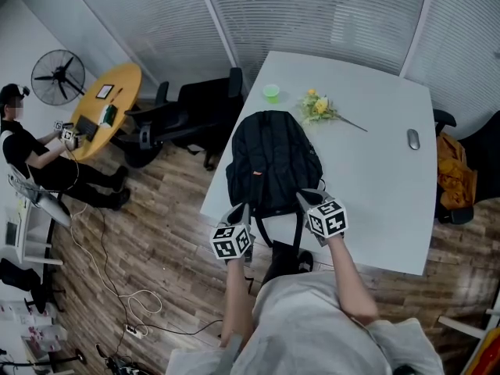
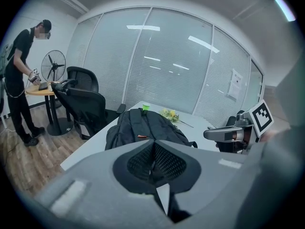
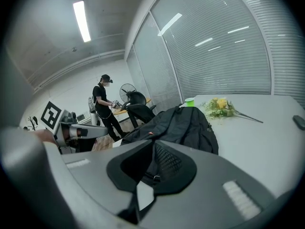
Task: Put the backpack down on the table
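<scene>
A black backpack [image 1: 272,158] lies flat on the white table [image 1: 375,155], near its left front corner, and its straps hang over the near edge. My left gripper [image 1: 238,213] is at the bag's near left end; in the left gripper view its jaws [image 2: 153,163] are shut on a black mesh shoulder strap [image 2: 164,162]. My right gripper [image 1: 310,201] sits at the near right end. There too the jaws [image 3: 153,168] are shut on a mesh strap [image 3: 167,163]. Beyond both sets of jaws the bag's body [image 2: 143,128] [image 3: 183,125] rests on the tabletop.
A green cup [image 1: 271,93], yellow flowers [image 1: 320,108] and a grey mouse [image 1: 413,139] lie on the table's far part. Black office chairs [image 1: 195,112] stand left of it. A person [image 1: 31,151] sits by a round yellow table [image 1: 113,104]. An orange cloth [image 1: 453,174] is at right.
</scene>
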### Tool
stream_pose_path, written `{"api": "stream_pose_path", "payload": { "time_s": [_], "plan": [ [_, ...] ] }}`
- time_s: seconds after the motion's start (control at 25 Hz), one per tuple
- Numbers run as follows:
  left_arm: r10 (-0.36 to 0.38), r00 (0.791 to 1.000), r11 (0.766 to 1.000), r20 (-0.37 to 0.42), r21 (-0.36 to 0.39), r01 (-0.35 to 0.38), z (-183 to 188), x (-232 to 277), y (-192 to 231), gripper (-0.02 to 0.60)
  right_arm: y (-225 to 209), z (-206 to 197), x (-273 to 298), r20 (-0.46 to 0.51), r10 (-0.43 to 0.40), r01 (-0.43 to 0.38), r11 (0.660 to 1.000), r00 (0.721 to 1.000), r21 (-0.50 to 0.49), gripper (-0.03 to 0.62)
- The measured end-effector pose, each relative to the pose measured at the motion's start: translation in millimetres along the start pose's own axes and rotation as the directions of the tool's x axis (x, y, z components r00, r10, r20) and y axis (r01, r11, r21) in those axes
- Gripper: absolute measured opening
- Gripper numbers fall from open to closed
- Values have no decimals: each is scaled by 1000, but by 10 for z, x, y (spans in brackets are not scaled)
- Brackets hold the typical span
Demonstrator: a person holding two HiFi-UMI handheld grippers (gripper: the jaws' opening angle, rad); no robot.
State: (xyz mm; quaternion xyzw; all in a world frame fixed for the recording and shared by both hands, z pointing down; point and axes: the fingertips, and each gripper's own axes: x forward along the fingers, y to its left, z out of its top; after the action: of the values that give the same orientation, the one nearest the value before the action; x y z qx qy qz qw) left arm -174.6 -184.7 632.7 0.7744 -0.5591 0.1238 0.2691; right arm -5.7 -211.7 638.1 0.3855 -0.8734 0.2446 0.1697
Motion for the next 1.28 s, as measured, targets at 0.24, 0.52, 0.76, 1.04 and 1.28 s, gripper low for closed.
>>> {"api": "stream_pose_path", "payload": {
  "time_s": [0.24, 0.52, 0.76, 1.04, 1.28],
  "plan": [
    [-16, 1000, 1000, -9, 6, 16, -24, 24, -40, -12, -18, 1, -19, 7, 0, 0, 1000, 1000, 5, 0],
    [-9, 1000, 1000, -17, 1, 9, -34, -6, 14, -12, 48, -13, 33, -6, 16, -16, 1000, 1000, -5, 0],
    [4, 1000, 1000, -27, 0, -4, -28, -38, 78, -12, 117, -20, 70, -18, 32, -32, 999, 999, -15, 0],
    [-6, 999, 1000, -44, 1, 6, -61, -14, 63, -12, 105, -34, 72, -20, 28, -28, 1000, 999, -10, 0],
    [-17, 998, 1000, -57, 0, 17, -97, 15, 29, -12, 77, -51, 61, -20, 22, -22, 1000, 1000, -3, 0]
  ]
}}
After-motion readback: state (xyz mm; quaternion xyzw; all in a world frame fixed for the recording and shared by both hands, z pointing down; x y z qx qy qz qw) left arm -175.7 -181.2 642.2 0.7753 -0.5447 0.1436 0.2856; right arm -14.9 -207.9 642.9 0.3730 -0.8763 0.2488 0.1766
